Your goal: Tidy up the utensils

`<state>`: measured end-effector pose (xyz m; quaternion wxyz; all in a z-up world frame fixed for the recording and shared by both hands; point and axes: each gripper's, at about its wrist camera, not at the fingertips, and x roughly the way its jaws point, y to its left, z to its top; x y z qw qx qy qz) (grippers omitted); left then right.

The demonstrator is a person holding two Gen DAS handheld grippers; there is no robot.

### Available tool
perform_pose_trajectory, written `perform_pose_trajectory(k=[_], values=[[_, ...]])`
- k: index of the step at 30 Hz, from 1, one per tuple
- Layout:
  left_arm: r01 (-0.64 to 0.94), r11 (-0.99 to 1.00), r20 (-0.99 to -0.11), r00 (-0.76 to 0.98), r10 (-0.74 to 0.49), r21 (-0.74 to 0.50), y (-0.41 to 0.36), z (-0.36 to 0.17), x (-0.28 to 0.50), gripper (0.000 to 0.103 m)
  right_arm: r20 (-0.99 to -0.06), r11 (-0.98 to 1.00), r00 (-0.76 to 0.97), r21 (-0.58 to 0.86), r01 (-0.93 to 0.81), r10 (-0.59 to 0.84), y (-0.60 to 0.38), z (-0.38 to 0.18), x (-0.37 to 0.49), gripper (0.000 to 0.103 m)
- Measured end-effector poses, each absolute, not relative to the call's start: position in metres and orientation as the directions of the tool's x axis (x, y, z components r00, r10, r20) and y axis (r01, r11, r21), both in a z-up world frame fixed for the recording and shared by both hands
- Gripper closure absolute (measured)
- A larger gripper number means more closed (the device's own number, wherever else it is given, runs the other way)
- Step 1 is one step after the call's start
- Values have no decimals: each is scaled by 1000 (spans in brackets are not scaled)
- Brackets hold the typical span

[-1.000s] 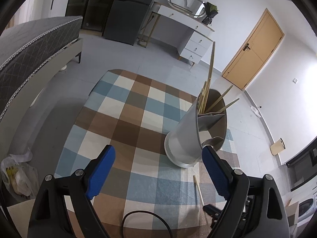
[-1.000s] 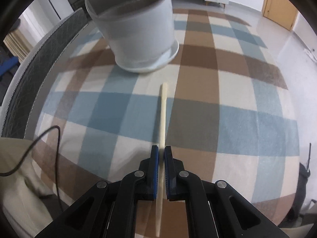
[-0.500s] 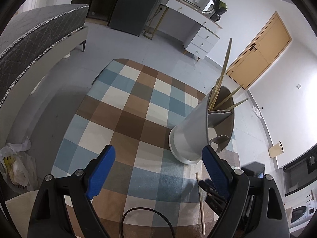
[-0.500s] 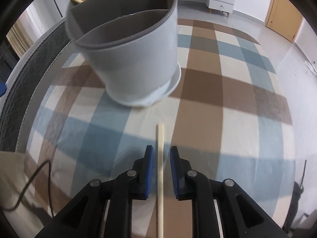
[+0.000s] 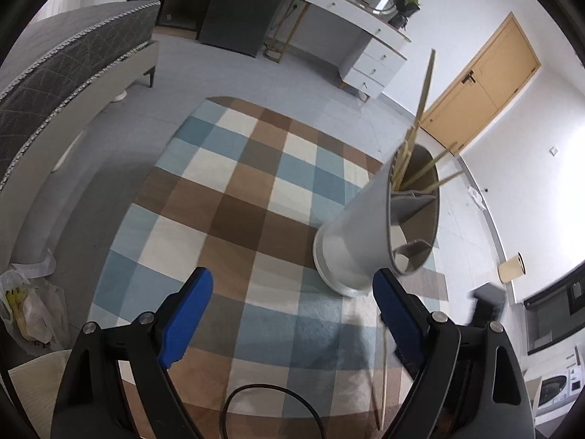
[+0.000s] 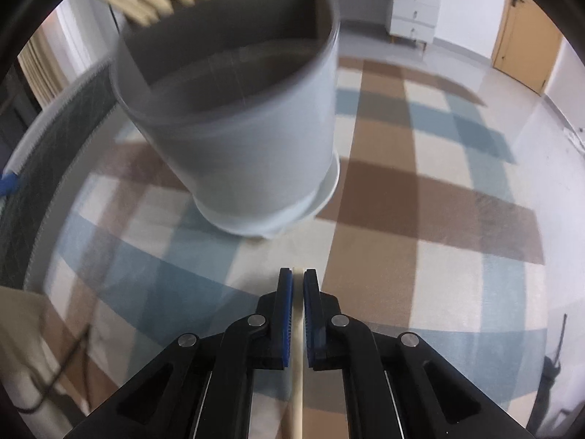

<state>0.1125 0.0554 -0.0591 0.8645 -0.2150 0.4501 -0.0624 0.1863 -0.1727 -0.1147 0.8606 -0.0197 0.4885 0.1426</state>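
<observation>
From the left wrist view, the left gripper (image 5: 289,314) stands wide open with nothing between its blue pads, hovering over the checked rug (image 5: 234,197), and it has hardly shifted over the last second. Toward two o'clock of it the grey utensil holder (image 5: 362,234) stands on the rug, with a bundle of chopsticks (image 5: 413,153) already fanning out of its far compartment at about one o'clock. At four o'clock of that view, a single loose chopstick (image 5: 384,376) shows blurred beside the right-hand pad, its tip short of the holder's base. In the right wrist view, the change is plain: half a second ago the right gripper (image 6: 298,285) had its jaws parted around this stick, and they have just been closing; now the pads press on the chopstick (image 6: 297,366), whose tip barely clears them at twelve o'clock. The grasp has also moved toward the tip, since a second ago a long length of stick showed ahead of the jaws. The holder (image 6: 252,168) fills the view from ten to twelve o'clock, closer than before, its near compartment showing nothing inside. My reading is that the regrasp is finished and the stick is ready to be lifted and tipped into the holder with the others.
</observation>
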Motion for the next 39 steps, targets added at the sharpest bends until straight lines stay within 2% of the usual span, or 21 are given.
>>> perform_pose_trajectory(k=[8, 13, 15, 16, 17, 21, 23, 29, 33, 35, 36, 39], values=[[-43, 904, -707, 640, -301, -425, 50, -46, 100, 17, -693, 944, 642, 237, -228, 329, -194, -34, 149, 98], [11, 936, -705, 654, -273, -352, 30, -24, 95, 17, -610, 930, 702, 274, -246, 366, -195, -5, 132, 98], [10, 952, -730, 640, -240, -305, 23, -17, 97, 20, -598, 928, 710, 274, -253, 370, -194, 0, 130, 99], [27, 951, -734, 628, -257, -309, 20, -14, 98, 26, -588, 925, 716, 279, -258, 377, -193, 3, 129, 99], [43, 950, -738, 619, -269, -310, 17, -11, 99, 29, -581, 924, 720, 280, -262, 380, -194, 4, 127, 103], [97, 958, -725, 634, -268, -269, 7, 9, 97, 30, -541, 916, 740, 279, -289, 399, -194, 21, 124, 103], [108, 963, -714, 652, -255, -246, 3, 16, 96, 35, -533, 915, 746, 274, -296, 400, -194, 25, 122, 103], [112, 959, -722, 637, -271, -261, 7, -2, 93, 35, -583, 921, 714, 290, -261, 386, -213, 12, 130, 103], [67, 955, -768, 579, -273, -289, 17, -38, 97, 35, -696, 914, 606, 200, -352, 386, -215, -17, 150, 98], [46, 953, -779, 565, -272, -300, 23, -48, 98, 35, -762, 884, 518, 147, -444, 387, -206, -36, 157, 82], [25, 950, -785, 557, -271, -310, 29, -55, 101, 35, -792, 862, 473, 128, -491, 387, -200, -46, 161, 70], [-31, 936, -792, 543, -279, -351, 42, -64, 108, 35, -888, 715, 295, 51, -697, 352, -165, -85, 164, 60]])
